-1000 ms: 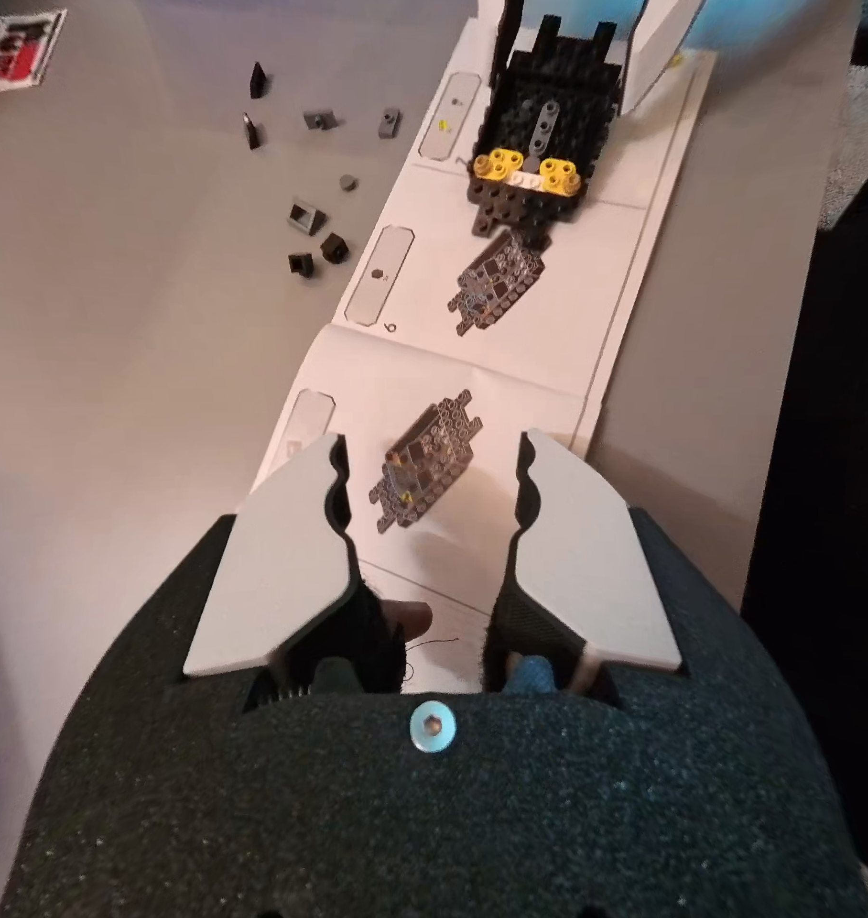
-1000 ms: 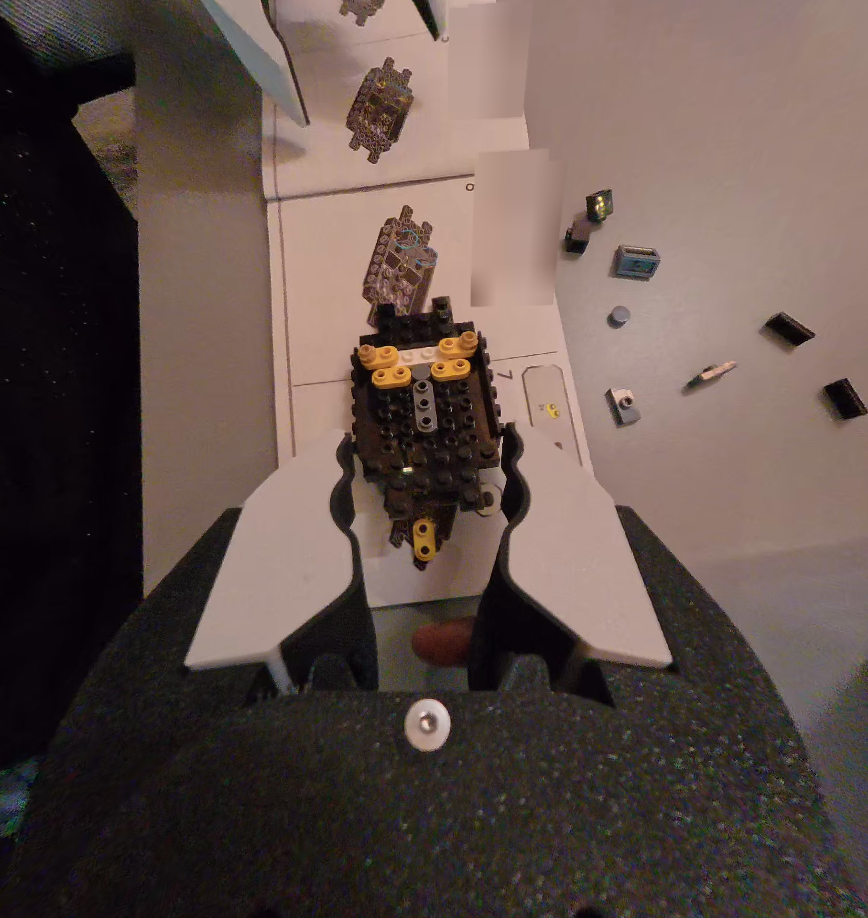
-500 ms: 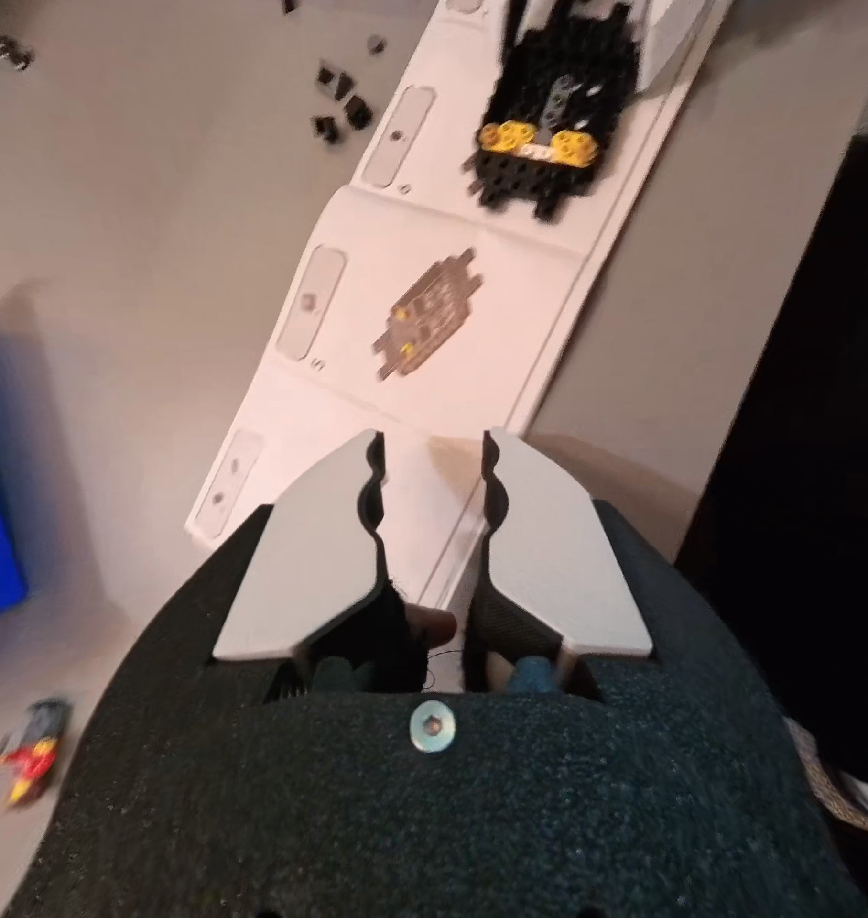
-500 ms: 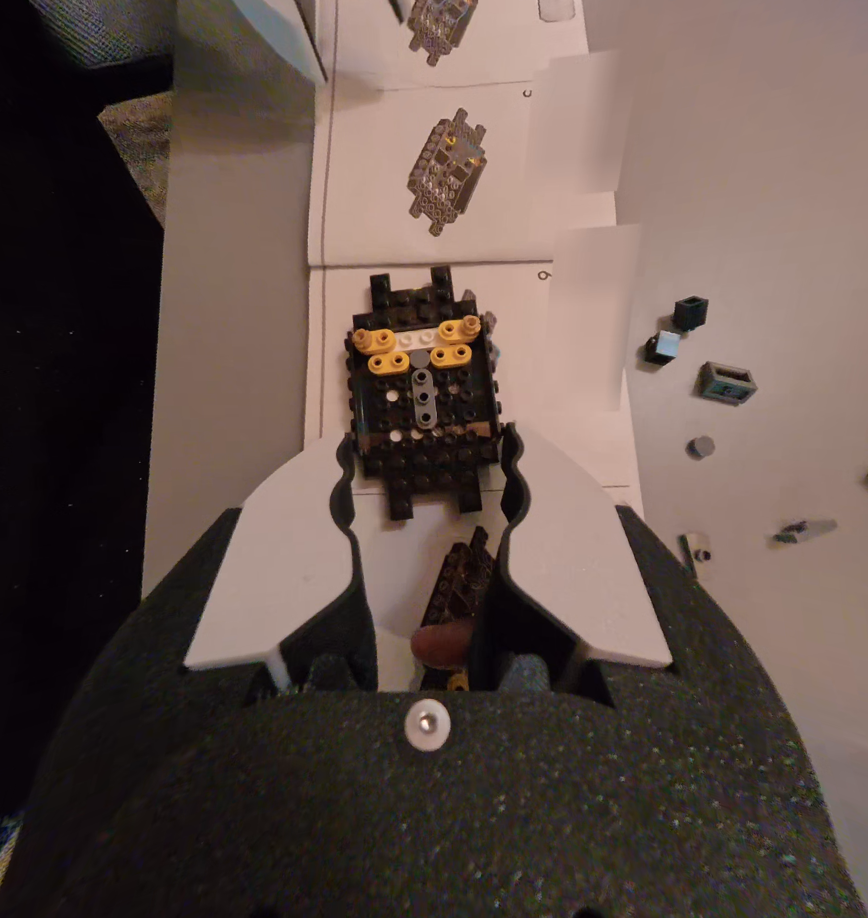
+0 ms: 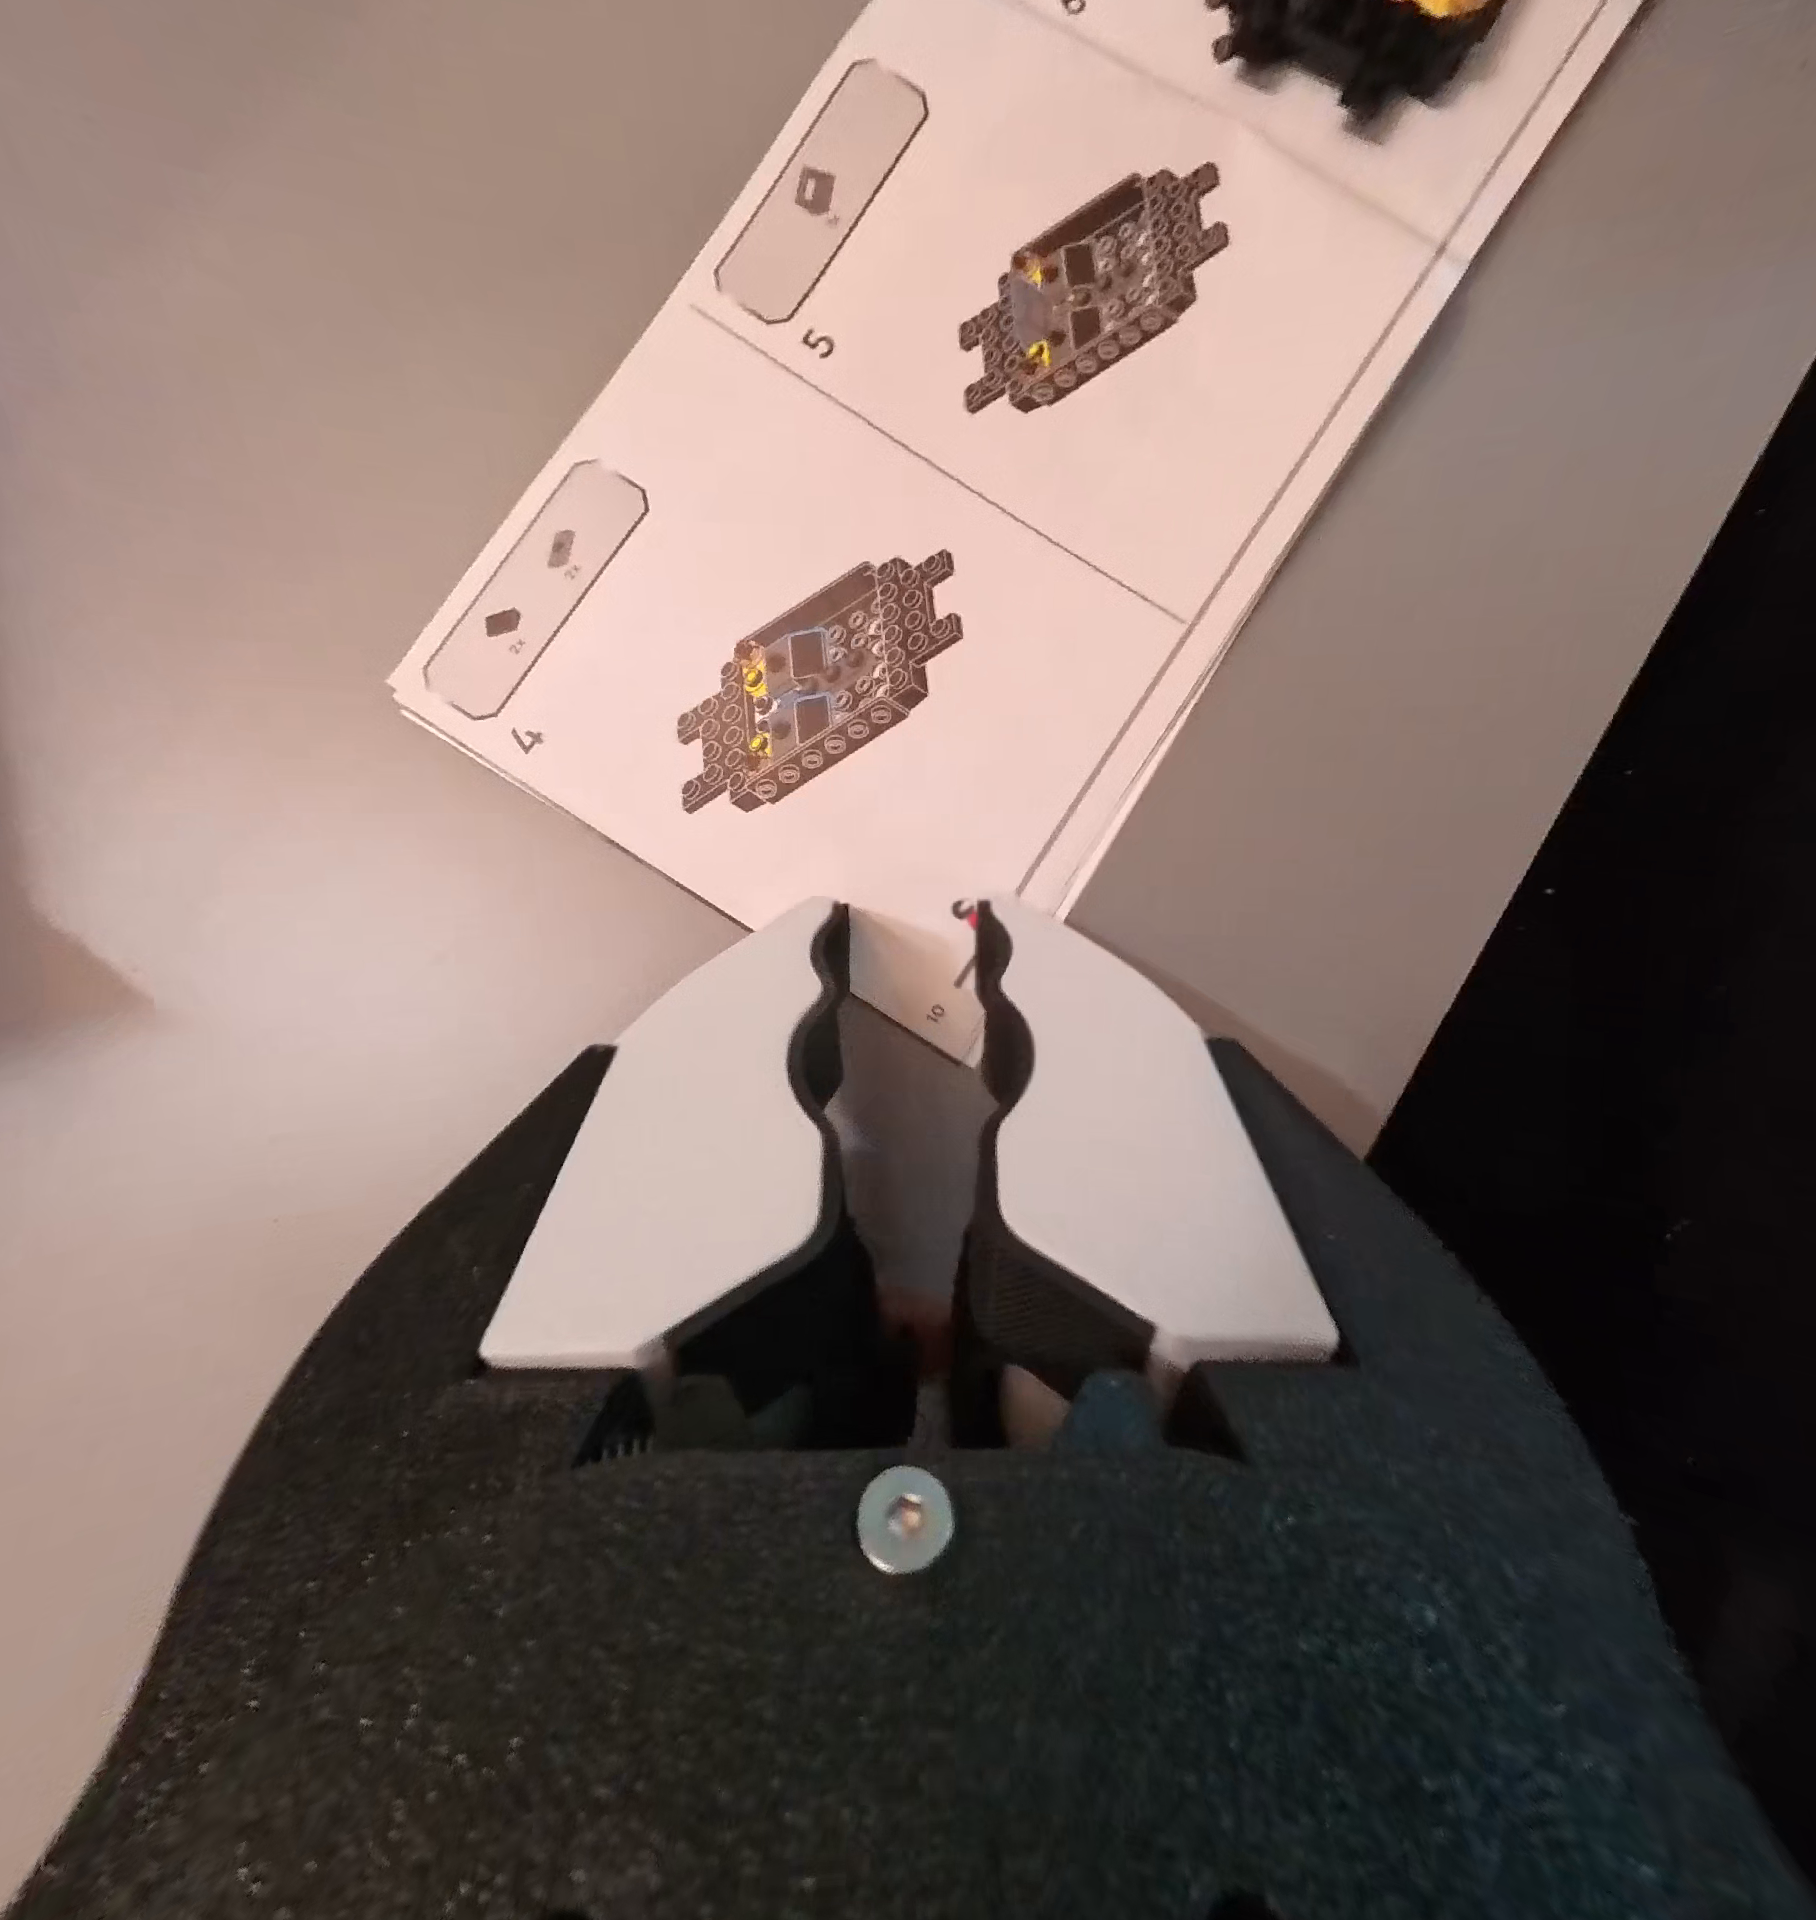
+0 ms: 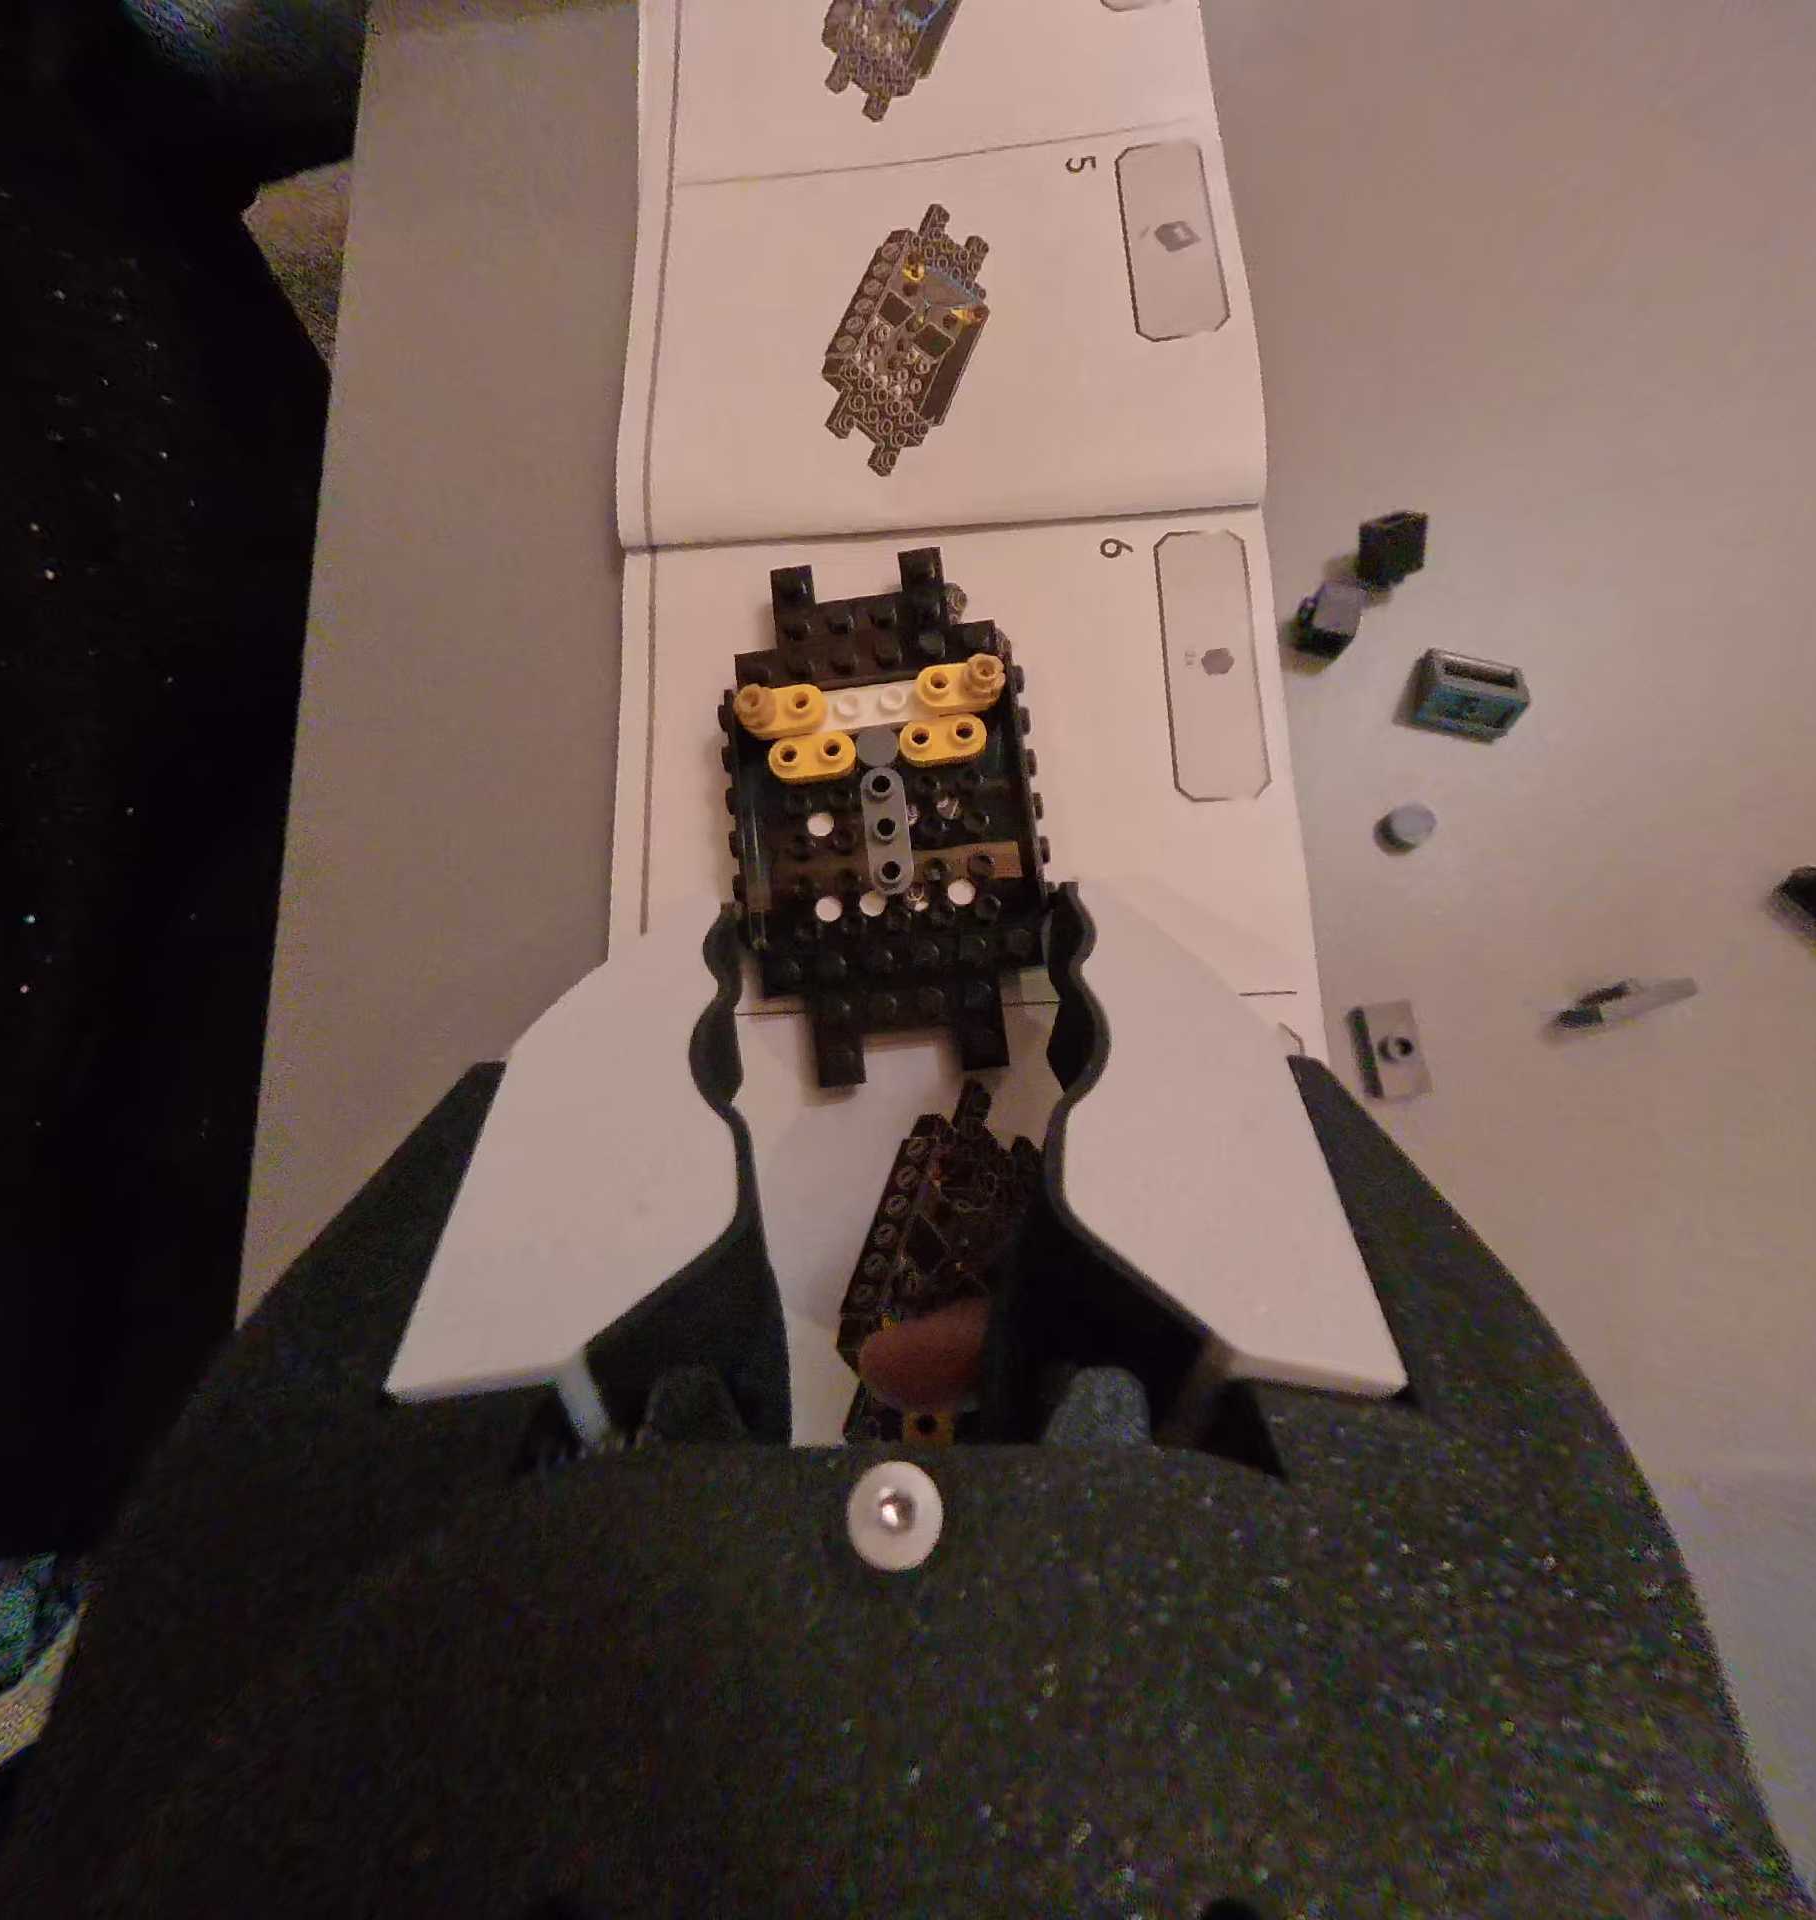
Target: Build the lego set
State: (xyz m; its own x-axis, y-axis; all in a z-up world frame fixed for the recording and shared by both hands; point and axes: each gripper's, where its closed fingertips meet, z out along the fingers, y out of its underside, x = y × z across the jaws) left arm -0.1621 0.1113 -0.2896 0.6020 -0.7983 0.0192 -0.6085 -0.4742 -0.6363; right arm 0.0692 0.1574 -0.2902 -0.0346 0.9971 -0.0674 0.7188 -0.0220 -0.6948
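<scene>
Lego chassis (image 6: 883,821), black with yellow rounded plates, a white plate and a grey strip on top, lies on the open instruction booklet (image 6: 987,416) in mid frame of the right wrist view; we judge the build partly done. Right hand-held gripper (image 6: 888,914) is spread, fingertips flanking the chassis's near end; we cannot tell if they touch it. Loose pieces still unplaced at right on the worktop (image 6: 1558,312): grey round stud (image 6: 1406,828), grey slotted brick (image 6: 1470,694), small black bricks (image 6: 1392,542). Left hand-held gripper (image 5: 909,914) is nearly pressed together, holding nothing, over the booklet's lower corner; the chassis is a blur at that view's upper right.
</scene>
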